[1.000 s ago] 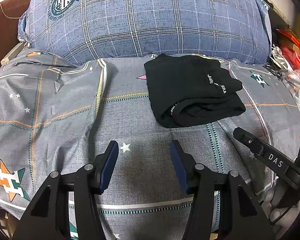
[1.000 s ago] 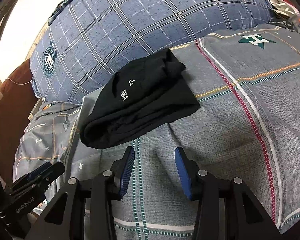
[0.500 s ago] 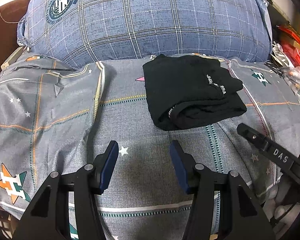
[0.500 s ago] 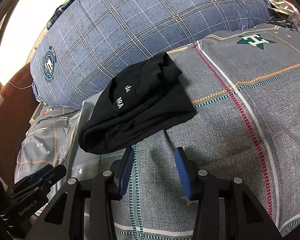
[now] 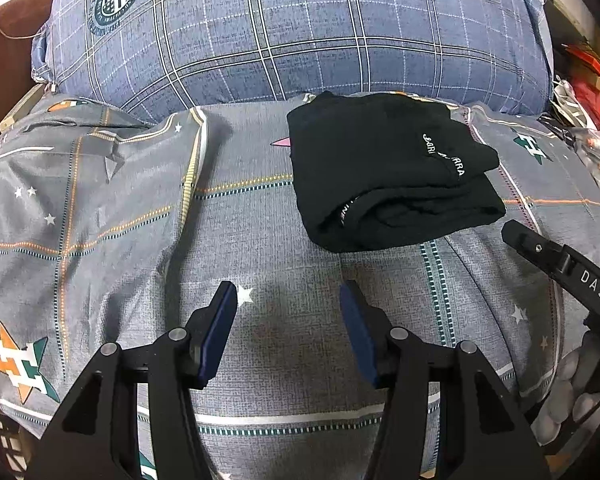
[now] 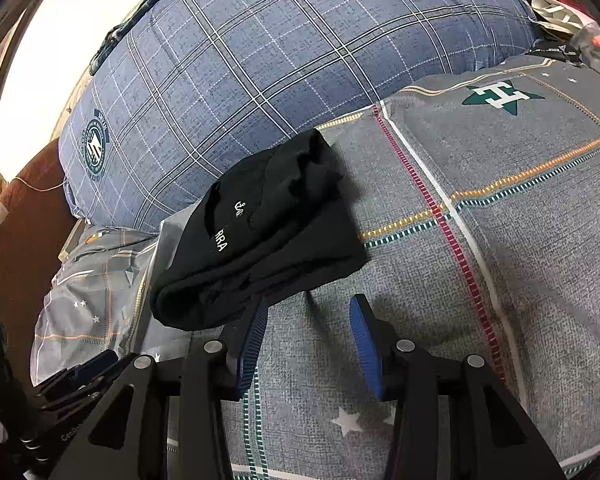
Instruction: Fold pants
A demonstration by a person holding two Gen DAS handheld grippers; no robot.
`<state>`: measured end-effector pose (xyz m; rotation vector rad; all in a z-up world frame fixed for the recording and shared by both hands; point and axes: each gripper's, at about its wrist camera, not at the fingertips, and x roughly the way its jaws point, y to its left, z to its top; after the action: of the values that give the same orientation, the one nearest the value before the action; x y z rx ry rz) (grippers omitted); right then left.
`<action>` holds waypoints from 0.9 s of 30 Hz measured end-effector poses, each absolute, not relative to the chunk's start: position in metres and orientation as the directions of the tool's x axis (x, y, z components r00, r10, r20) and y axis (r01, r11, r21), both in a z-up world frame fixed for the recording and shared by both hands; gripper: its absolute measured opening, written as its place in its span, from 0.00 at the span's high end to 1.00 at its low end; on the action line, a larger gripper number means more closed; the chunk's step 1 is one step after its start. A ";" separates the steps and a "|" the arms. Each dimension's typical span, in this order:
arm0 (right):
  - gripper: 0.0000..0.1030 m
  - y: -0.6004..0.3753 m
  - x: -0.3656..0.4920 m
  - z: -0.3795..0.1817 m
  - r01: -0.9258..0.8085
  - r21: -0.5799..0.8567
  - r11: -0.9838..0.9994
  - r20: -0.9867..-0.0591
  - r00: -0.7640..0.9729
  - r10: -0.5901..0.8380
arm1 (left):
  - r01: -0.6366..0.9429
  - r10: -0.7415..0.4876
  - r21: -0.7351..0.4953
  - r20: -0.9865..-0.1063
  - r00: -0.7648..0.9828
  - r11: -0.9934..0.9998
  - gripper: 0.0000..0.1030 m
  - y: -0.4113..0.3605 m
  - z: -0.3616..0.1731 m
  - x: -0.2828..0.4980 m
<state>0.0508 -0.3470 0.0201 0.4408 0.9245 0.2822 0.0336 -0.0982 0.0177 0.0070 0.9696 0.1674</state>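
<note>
Even indoor light, soft shadows, sharp focus, heavy fisheye bending, dark corners.

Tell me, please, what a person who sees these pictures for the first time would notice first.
The eye goes first to the folded black fabric pants with white lettering, a compact bundle on the grey patterned bedsheet with stars, just in front of the big blue plaid pillow. Next come the two black grippers with blue pads: the left gripper and the right gripper, both open and empty, near the bundle's front edge.
</note>
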 end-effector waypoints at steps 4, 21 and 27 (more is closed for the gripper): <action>0.55 -0.350 0.052 0.016 -0.042 0.485 0.874 -0.709 0.567 0.420 | -0.144 0.140 0.069 -0.812 0.567 0.987 0.49 -0.097 0.019 0.035; 0.26 -0.363 0.167 0.028 -0.125 0.561 0.818 -0.683 0.488 0.543 | -0.012 -0.338 -0.395 -0.801 0.494 0.919 0.34 -0.050 0.001 0.163; 0.29 -0.333 0.205 -0.003 -0.128 0.601 0.789 -0.708 0.373 0.600 | -0.039 -0.452 -0.520 -0.774 0.443 0.853 0.33 -0.050 -0.021 0.191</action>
<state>0.2047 -0.3335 -0.0029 0.4958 1.0977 0.4913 0.1909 -0.0503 -0.0213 -0.5110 1.0928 -0.2706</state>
